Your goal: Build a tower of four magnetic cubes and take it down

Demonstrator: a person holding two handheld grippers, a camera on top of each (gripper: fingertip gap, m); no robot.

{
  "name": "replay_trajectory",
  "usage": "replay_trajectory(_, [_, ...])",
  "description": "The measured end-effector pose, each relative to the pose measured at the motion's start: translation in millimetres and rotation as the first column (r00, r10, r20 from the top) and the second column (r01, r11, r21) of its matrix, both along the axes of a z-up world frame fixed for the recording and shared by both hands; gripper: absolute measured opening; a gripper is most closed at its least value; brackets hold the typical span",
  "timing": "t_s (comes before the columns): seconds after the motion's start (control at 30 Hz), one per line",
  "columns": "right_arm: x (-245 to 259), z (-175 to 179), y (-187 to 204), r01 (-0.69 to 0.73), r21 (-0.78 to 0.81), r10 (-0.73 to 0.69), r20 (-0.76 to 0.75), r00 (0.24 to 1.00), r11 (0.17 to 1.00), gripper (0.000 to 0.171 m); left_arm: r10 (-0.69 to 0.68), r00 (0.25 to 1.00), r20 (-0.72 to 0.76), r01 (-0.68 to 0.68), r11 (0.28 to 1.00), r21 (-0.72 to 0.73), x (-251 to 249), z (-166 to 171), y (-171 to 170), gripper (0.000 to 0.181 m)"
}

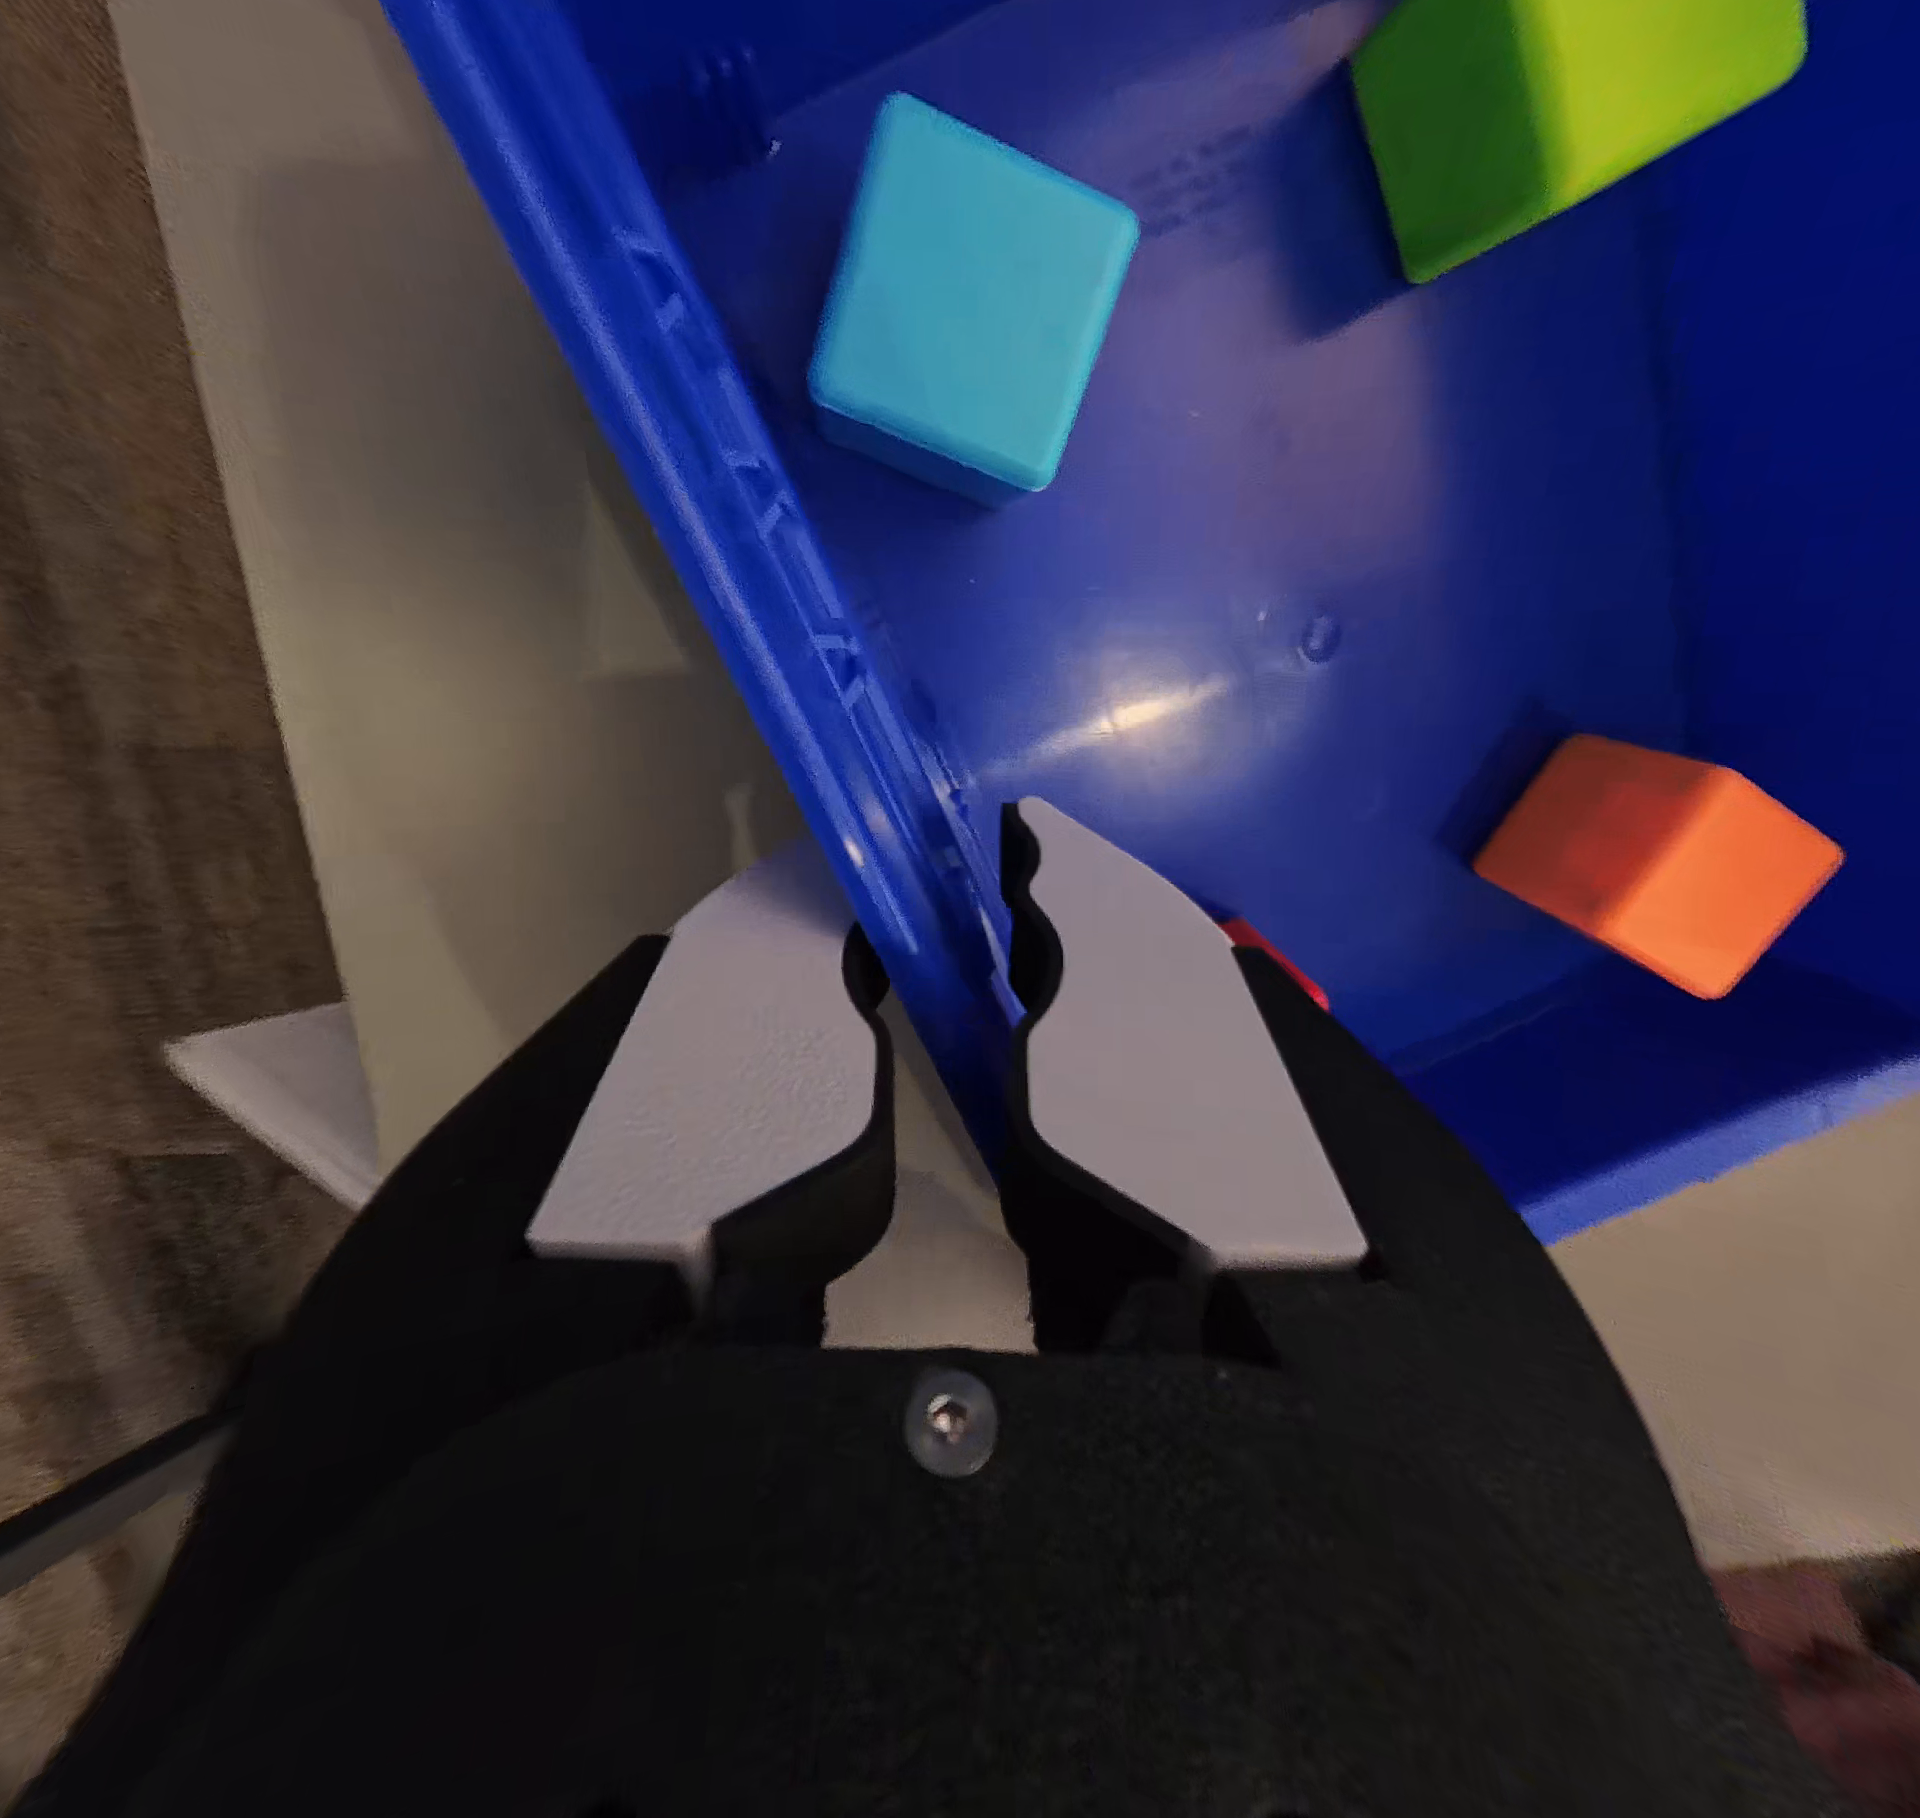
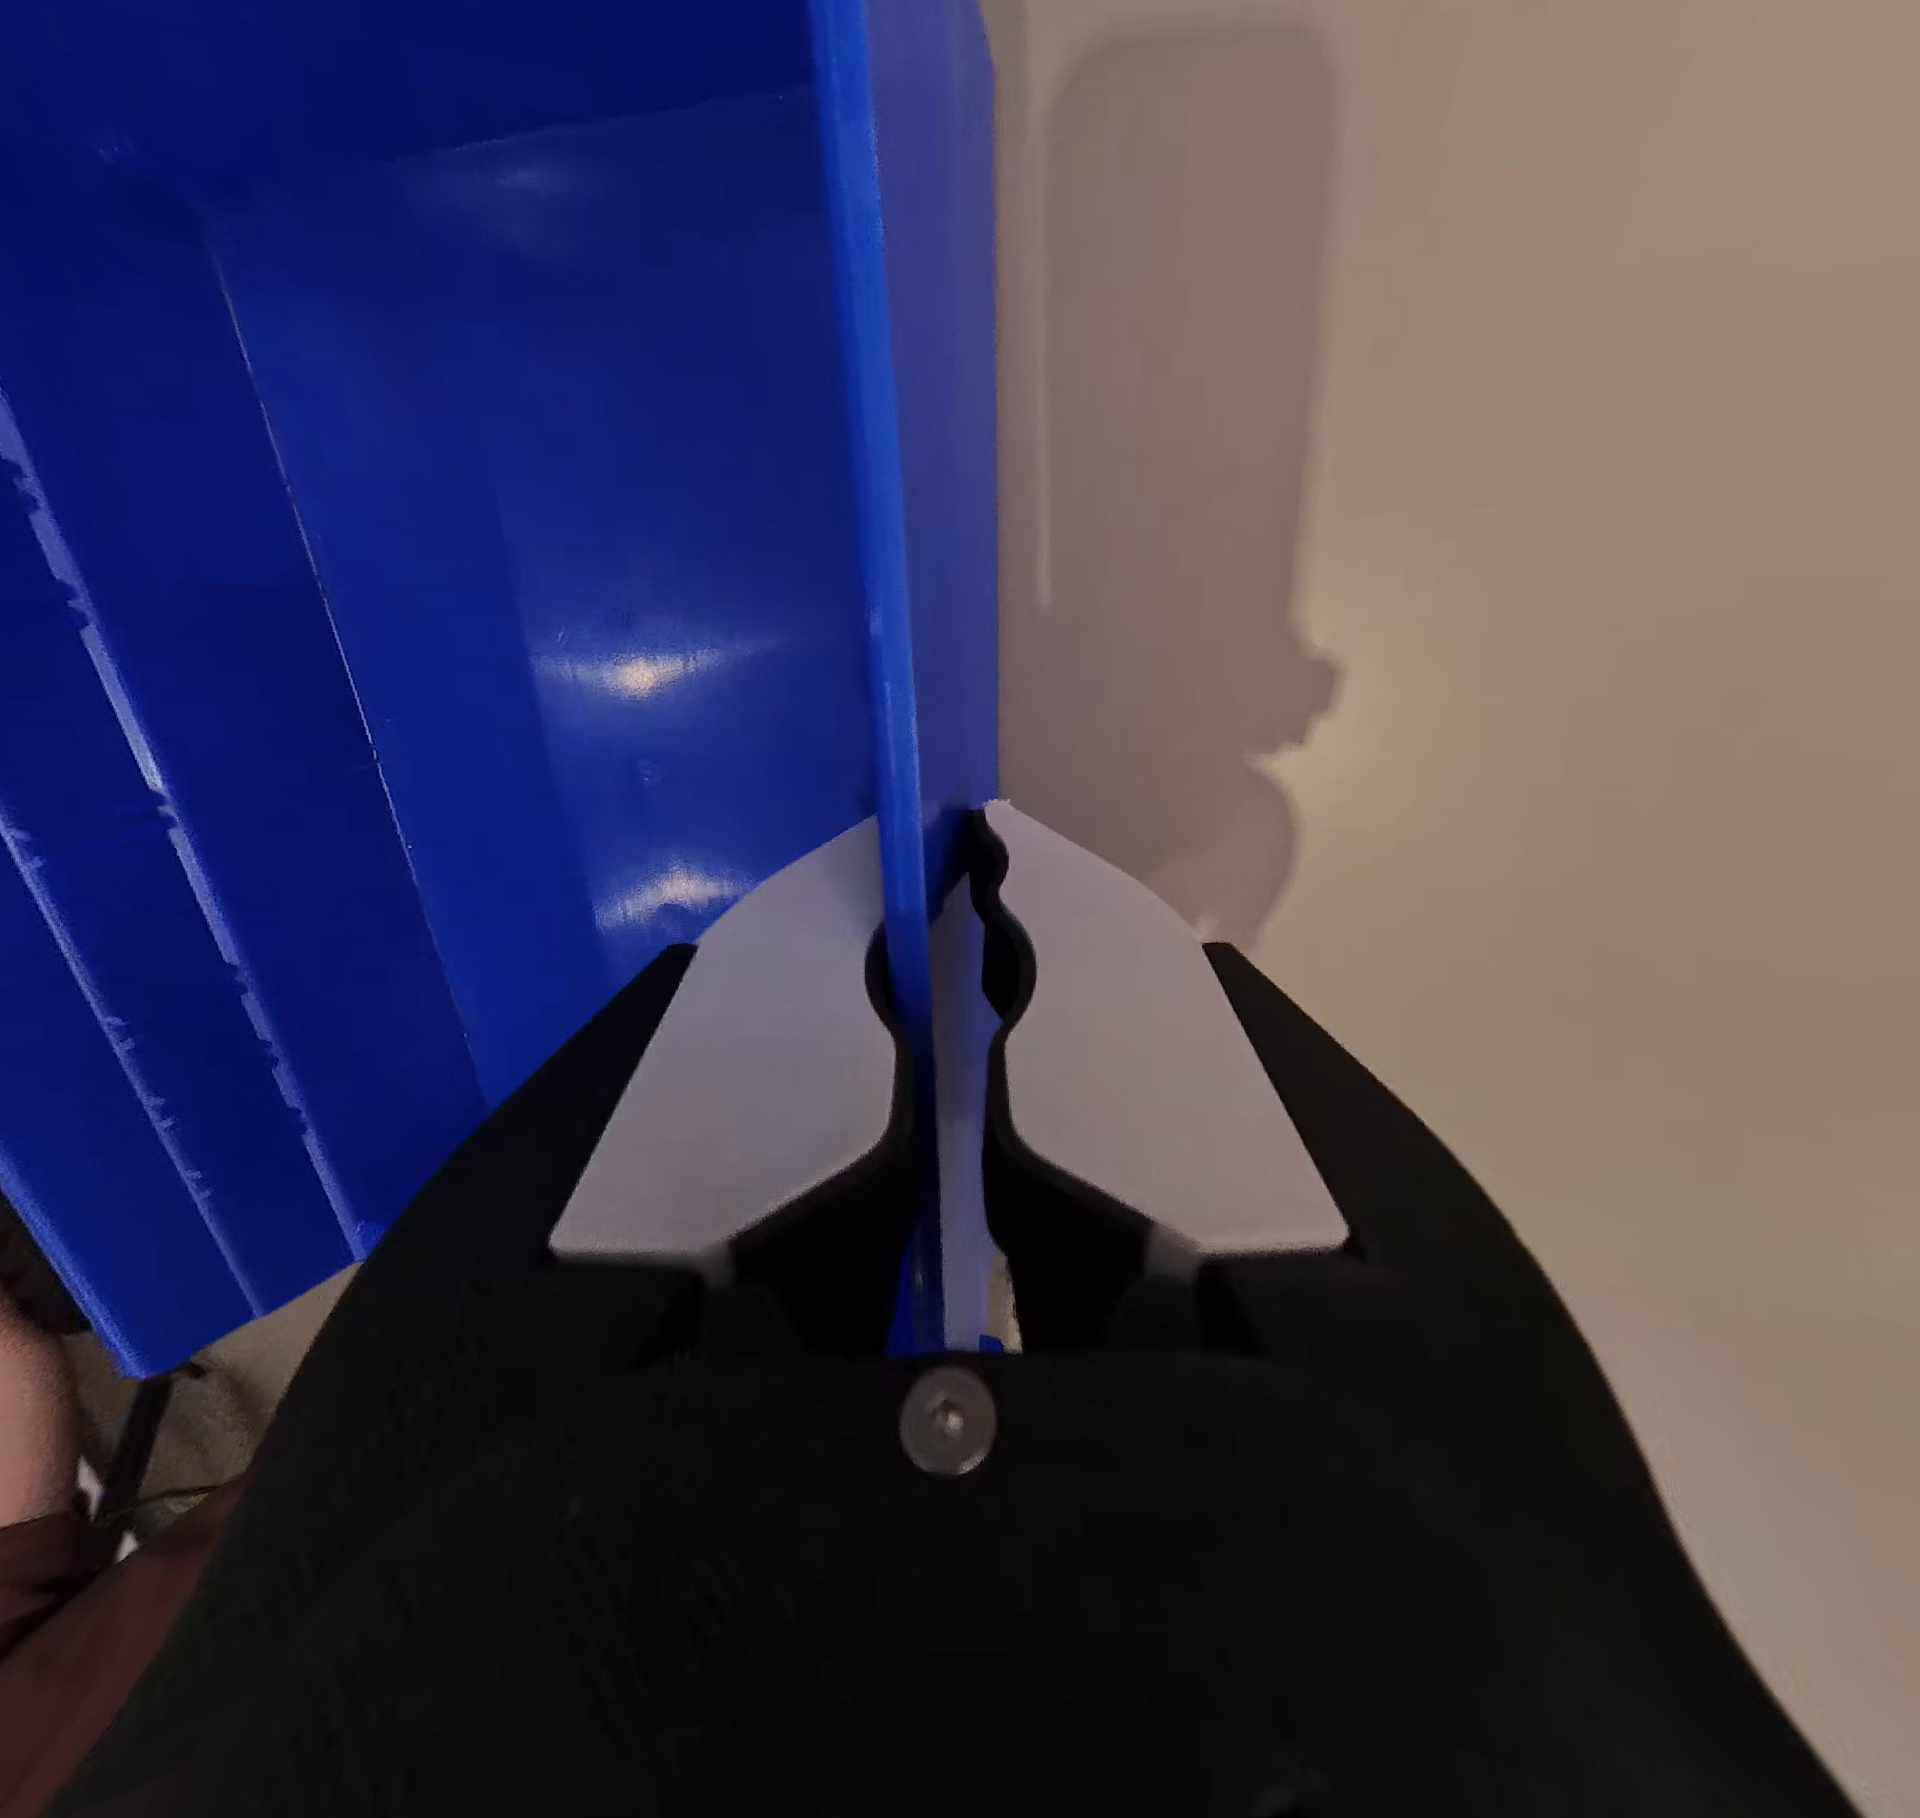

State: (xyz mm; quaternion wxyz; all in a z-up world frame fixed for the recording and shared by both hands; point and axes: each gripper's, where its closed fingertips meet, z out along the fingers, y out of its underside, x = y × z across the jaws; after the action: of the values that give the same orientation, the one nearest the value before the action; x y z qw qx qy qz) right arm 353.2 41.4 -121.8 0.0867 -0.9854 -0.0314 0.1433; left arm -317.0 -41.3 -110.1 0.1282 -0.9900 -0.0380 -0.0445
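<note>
bare bin floor [image 1: 1195,625] between scattered cubes [image 1: 971,298]

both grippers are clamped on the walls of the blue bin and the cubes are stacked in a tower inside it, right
Not quite. The left gripper and the right gripper do each clamp a wall of the blue bin, but the cubes are not stacked. The left wrist view shows the light blue cube, green cube and orange cube lying apart on the bin floor, with a bit of red behind the gripper.
</note>
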Motion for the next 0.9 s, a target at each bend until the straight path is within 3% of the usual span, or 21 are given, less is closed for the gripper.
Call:
replay_trajectory(0.17, [44,0,1,0.074,0.007,-0.074,-0.006,0.997,0.997,0.008,-0.086,0.995,-0.059,0.087,0.996,0.008,9,0,15,0.014])
replay_trajectory(0.47, [103,-1,-17,0.064,0.025,-0.065,0.039,0.997,0.998,0.009,-0.238,0.961,-0.139,0.245,0.969,0.036,30,-2,31,0.01])
replay_trajectory(0.83, [138,-1,-16,0.108,0.087,-0.109,0.002,0.994,0.99,0.008,-0.2,0.973,-0.117,0.207,0.977,0.048,32,-3,31,0.009])
replay_trajectory(0.9, [138,-1,-16,0.122,0.11,-0.123,0.006,0.992,0.986,0.012,-0.197,0.977,-0.085,0.199,0.98,0.015,35,-7,24,0.017])
